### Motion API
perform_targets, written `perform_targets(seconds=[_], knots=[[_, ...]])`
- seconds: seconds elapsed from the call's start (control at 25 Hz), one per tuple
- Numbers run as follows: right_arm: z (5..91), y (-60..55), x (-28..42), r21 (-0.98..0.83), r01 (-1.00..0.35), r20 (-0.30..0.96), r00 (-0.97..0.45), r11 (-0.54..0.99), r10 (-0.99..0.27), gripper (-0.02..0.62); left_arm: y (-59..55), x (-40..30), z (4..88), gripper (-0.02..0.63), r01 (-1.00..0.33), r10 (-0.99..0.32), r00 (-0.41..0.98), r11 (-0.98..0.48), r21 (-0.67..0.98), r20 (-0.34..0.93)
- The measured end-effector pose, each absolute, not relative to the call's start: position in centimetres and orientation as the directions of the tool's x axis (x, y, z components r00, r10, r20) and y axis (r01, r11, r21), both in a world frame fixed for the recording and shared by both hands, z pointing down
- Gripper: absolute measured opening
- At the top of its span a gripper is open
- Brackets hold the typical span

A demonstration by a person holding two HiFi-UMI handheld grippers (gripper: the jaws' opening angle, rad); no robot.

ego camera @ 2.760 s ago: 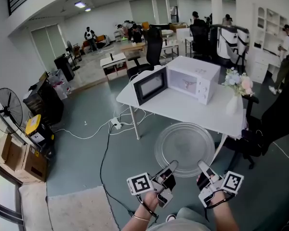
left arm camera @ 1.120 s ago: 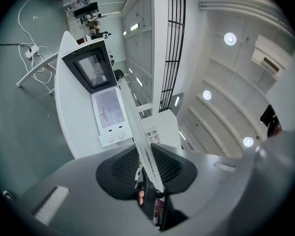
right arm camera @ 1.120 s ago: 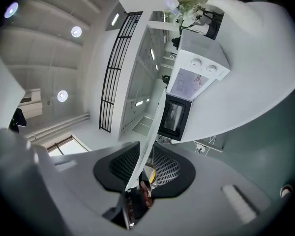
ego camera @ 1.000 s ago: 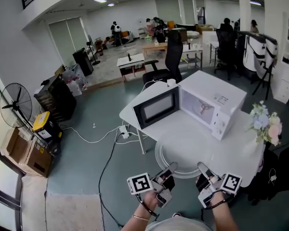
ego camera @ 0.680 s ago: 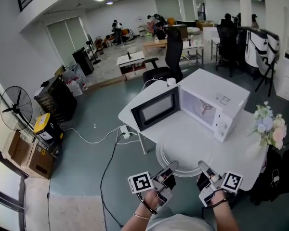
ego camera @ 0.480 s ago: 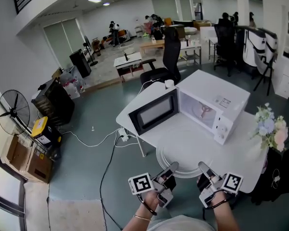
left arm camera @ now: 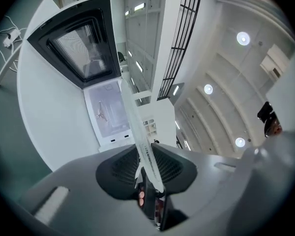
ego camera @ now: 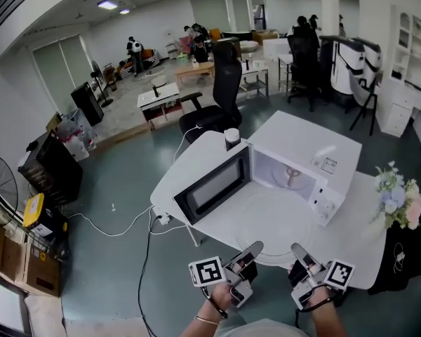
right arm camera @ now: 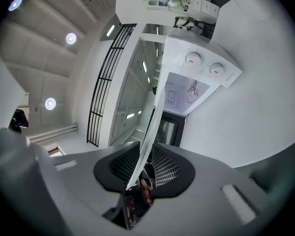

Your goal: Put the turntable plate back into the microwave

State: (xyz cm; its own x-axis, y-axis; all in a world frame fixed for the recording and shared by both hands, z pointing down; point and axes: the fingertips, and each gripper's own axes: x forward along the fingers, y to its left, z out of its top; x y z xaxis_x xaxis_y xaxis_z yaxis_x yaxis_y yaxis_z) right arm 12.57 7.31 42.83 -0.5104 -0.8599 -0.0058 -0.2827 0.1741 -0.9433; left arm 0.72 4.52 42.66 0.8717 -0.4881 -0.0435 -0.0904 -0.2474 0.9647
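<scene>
Holding the turntable plate (ego camera: 272,253) level w/ both hands: left gripper (ego camera: 250,251) is clamped on its near-left rim and right gripper (ego camera: 299,251) on its near-right rim, marker cubes facing outward. The glass is clear, so from the head view it reads only as a faint disc over the near edge of the white bench (ego camera: 189,161), just in front of the microwave (ego camera: 305,153) – can't tell if it touches the bench top. The microwave door (ego camera: 212,188) is swung wide open to the left, dark window toward us, and the cavity (ego camera: 284,174) is white inside w/ a small hub on its floor. In the left gripper view the plate (left arm camera: 137,132) shows edge-on, a thin pale strip running out from between the ribbed pads (left arm camera: 124,167), jaws pressed on it from both sides, door and cavity straight ahead. The right gripper view is much the same – the plate edge (right arm camera: 150,132) is pinched in the jaws, w/ the control panel's two knobs (right arm camera: 201,63) beyond. Flowers (ego camera: 398,201) stand on the bench's right end, and a black office chair (ego camera: 221,90) sits behind the bench. People are in the bkgd, well apart from all this.
</scene>
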Motion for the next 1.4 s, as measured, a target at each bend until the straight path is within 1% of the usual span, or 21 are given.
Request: perform_targets(seconds=[0.08, 0.16, 0.32, 0.44, 0.52, 0.88, 1.08, 1.2, 1.4], knots=[[42.4, 6.1, 12.4, -0.943, -0.294, 0.002, -0.477, 0.158, -0.879, 0.086, 2.8, 0.6, 42.2, 0.077, -0.076, -0.449, 0.892, -0.27, 0.96, -0.056], [42.1, 4.8, 12.0, -0.946, -0.292, 0.002, -0.442, 0.142, -0.897, 0.084, 0.8, 0.5, 41.2, 0.077, -0.056, -0.398, 0.913, -0.336, 0.94, -0.087], [42.2, 2.8, 10.8, -0.953, -0.283, 0.008, -0.38, 0.108, -0.925, 0.084, -2.3, -0.1, 40.2, 0.078, -0.062, -0.314, 0.947, -0.393, 0.918, -0.07], [42.2, 1.0, 10.4, -0.956, -0.275, 0.0, -0.335, 0.098, -0.942, 0.084, -4.4, -0.4, 40.4, 0.078, -0.058, -0.276, 0.96, -0.372, 0.927, -0.05], [42.0, 0.0, 10.2, -0.956, -0.276, -0.007, -0.309, 0.097, -0.951, 0.084, -5.4, -0.4, 40.7, 0.078, -0.054, -0.255, 0.966, -0.328, 0.943, -0.034], [43.5, -1.6, 8.8, -0.968, -0.247, -0.009, -0.16, 0.049, -0.987, 0.08, -8.6, -0.8, 42.4, 0.084, -0.025, -0.088, 0.996, -0.396, 0.918, -0.012], [43.9, -1.1, 9.1, -0.984, -0.167, -0.042, -0.1, 0.059, -0.994, 0.067, -8.7, 0.0, 42.8, 0.084, 0.009, -0.03, 0.999, -0.433, 0.901, -0.025], [43.8, -1.1, 9.7, -0.991, -0.106, -0.077, -0.058, 0.083, -0.995, 0.06, -8.8, 0.6, 43.2, 0.084, 0.02, -0.02, 0.999, -0.404, 0.915, -0.031], [44.5, -1.0, 10.5, -0.994, -0.094, -0.053, -0.03, 0.056, -0.998, 0.057, -8.9, 1.4, 43.5, 0.086, 0.034, -0.008, 0.999, -0.414, 0.91, -0.041]])
